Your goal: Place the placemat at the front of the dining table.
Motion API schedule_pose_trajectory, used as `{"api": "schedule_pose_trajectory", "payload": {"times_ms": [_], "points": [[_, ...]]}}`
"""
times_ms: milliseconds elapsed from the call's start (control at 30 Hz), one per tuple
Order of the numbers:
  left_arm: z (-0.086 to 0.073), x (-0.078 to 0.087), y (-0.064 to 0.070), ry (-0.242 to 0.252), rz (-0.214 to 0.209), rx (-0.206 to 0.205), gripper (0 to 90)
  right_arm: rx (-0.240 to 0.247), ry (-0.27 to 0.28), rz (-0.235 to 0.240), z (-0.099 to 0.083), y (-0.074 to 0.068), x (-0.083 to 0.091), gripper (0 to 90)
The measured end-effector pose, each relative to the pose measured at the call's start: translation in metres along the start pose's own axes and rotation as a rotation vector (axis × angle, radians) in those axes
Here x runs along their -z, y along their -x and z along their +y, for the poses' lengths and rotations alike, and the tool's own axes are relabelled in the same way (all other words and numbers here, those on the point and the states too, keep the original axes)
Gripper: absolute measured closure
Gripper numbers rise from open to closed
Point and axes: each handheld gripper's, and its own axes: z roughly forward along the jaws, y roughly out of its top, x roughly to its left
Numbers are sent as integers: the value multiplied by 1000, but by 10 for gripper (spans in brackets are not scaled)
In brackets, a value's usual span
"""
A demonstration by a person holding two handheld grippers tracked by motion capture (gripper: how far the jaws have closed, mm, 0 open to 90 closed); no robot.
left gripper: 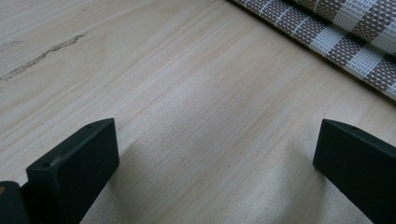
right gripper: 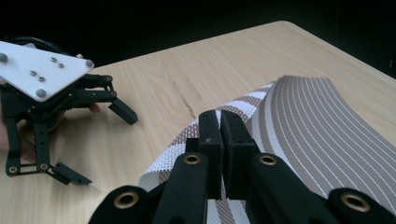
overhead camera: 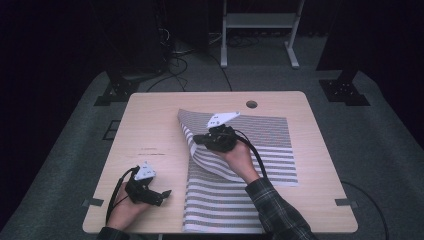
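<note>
High view had the striped mat [overhead camera: 240,185] spread on the wooden table [overhead camera: 150,125], its left edge peeled up and folded rightward under the right gripper [overhead camera: 202,139]. Right gripper view: that gripper's [right gripper: 222,119] jaws were pressed together on the mat's [right gripper: 303,112] lifted edge, cloth curving away to their right. Left gripper [overhead camera: 162,195] sat low on bare wood, just left of the mat's near part, jaws spread wide, nothing between them. Left gripper view: mat [left gripper: 336,32] lay beyond the far-right jaw, apart from it. Floor [overhead camera: 380,135] was grey carpet around the table.
</note>
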Motion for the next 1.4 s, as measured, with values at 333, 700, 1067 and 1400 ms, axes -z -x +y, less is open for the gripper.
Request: {"api": "schedule_pose_trajectory", "payload": {"times_ms": [333,700,1067,1400], "points": [[0,0,0,0,0,0,0,36,-22,42,16,-17,-26,875],[0,0,0,-4,-3,-4,0,24,-37,93,15,-26,-51,899],[0,0,0,0,0,0,0,4,-16,39,7,-13,-22,656],[4,6,0,6,4,4,114,-47,-18,-85,-31,12,40,491]]}}
